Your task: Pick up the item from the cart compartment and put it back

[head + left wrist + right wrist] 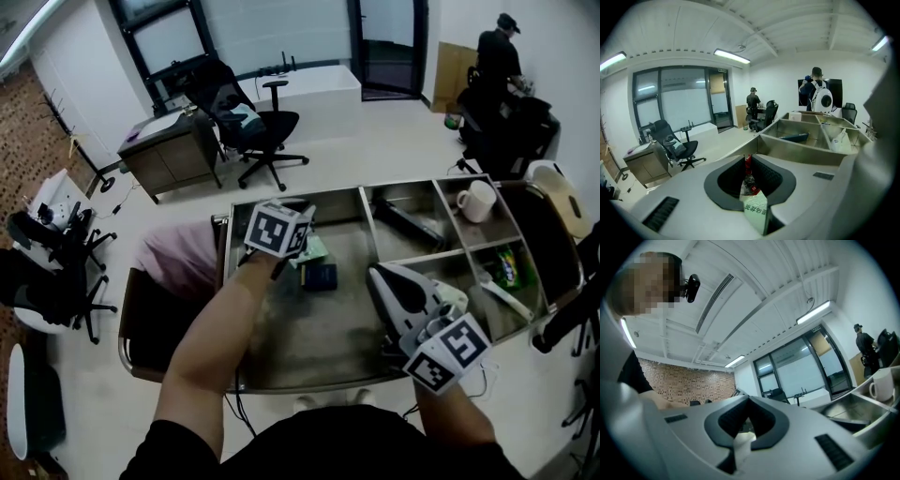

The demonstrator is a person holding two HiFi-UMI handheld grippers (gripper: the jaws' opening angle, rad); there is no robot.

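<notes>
I'm clenching my left claw (747,161) on the pack (755,211), prob. light, soft & slippery, best pinched by its flat edge, w/ right claw (750,401) closed, empty.

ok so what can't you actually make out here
packet in the left gripper: mostly covered by its closed jaws, left gripper view.
pale thing at the right gripper: too dim to name, right gripper view.
green pack in the cart: too small, head view.
</notes>
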